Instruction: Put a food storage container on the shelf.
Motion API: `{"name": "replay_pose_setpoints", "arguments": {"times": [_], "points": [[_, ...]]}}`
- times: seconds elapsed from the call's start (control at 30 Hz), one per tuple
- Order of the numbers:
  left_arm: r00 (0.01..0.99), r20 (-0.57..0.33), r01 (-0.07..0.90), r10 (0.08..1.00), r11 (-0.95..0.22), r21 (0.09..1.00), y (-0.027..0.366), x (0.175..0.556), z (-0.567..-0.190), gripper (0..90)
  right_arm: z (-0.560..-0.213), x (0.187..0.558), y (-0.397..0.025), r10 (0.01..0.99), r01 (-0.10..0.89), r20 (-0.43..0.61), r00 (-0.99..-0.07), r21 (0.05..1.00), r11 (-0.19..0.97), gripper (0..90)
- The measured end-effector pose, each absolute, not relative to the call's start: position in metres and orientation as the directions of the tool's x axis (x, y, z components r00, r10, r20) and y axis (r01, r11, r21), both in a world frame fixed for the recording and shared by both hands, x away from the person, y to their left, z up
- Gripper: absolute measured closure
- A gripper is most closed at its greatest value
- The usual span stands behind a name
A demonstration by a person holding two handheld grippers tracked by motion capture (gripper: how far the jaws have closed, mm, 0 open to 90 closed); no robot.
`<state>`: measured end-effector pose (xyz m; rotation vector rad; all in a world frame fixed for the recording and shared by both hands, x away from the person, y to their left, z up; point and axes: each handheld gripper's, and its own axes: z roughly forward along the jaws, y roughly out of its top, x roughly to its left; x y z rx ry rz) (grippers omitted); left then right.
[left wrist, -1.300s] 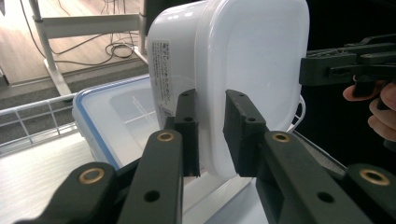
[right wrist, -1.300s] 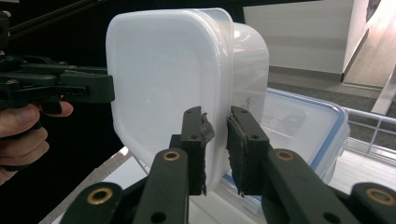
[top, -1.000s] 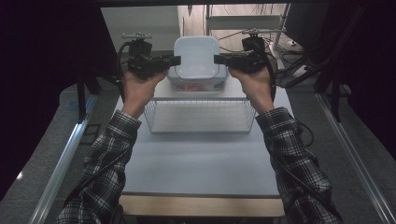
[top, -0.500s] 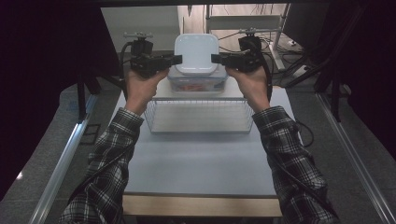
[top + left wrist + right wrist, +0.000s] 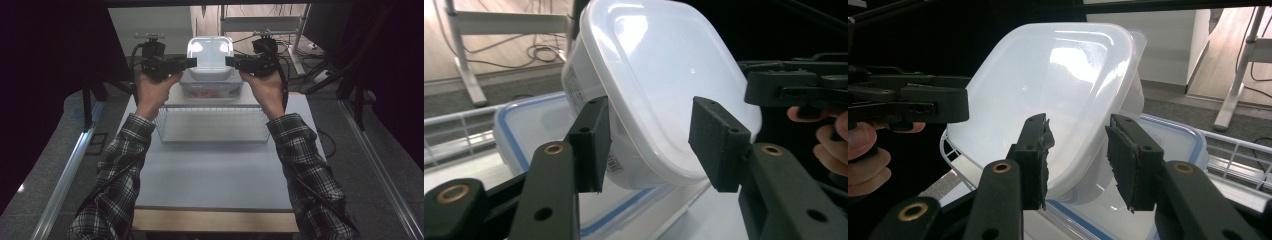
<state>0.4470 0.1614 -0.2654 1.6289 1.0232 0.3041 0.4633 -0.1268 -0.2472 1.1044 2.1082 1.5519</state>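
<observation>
White plastic tub: a lidded translucent container [image 5: 210,59] hangs between the two tongs, lifted clear above a second box with a blue-edged lid [image 5: 212,89] that lies below it, beyond the wire basket [image 5: 212,125].
Left tongs: the left gripper [image 5: 191,62] has its jaws on either side of the tub's left rim; in the left gripper view the pads [image 5: 591,145] stand apart around the wall and lid edge [image 5: 664,90], and I cannot tell whether they press on it.
Right tongs: the right gripper [image 5: 229,62] meets the opposite rim; in the right gripper view its jaws straddle the lid's lip [image 5: 1068,100] with gaps showing on both sides, so a firm clamp cannot be told here either.
Tilt: from each gripper's camera the tub looks canted, but those cameras turn with the hands; from above it sits roughly level between the tongs.
Doing it well: judged from this, both hands should travel together at one height, squeezing evenly, so the smooth rim does not slide out of either pair of pads; come back toward the basket slowly.
Risk: the plastic looks slick and the hold is only at the edges.
Count, tubs: two.
Count, baskets: one.
Count, tongs: two, one in each hand.
Count, tables: one [image 5: 215,175].
</observation>
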Motion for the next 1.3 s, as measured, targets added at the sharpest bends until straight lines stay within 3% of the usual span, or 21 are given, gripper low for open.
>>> {"name": "replay_pose_setpoints", "arguments": {"times": [0.5,0.77,1.3], "points": [[0.532,-0.24,0.417,0.812,-0.004,0.909,0.154,0.454,-0.261,41.7,-0.246,0.467,-0.124,0.749,0.382,0.175,-0.639,0.917,0.112,59.5],[0.518,-0.21,0.381,0.829,-0.003,0.925,0.156,0.454,-0.26,34.2,-0.246,0.47,-0.126,0.756,0.369,0.164,-0.633,0.923,0.108,55.0],[0.613,-0.152,0.333,0.775,-0.079,0.94,0.156,0.432,-0.262,11.4,-0.254,0.456,-0.138,0.692,0.325,0.136,-0.709,0.934,0.15,28.8]]}}
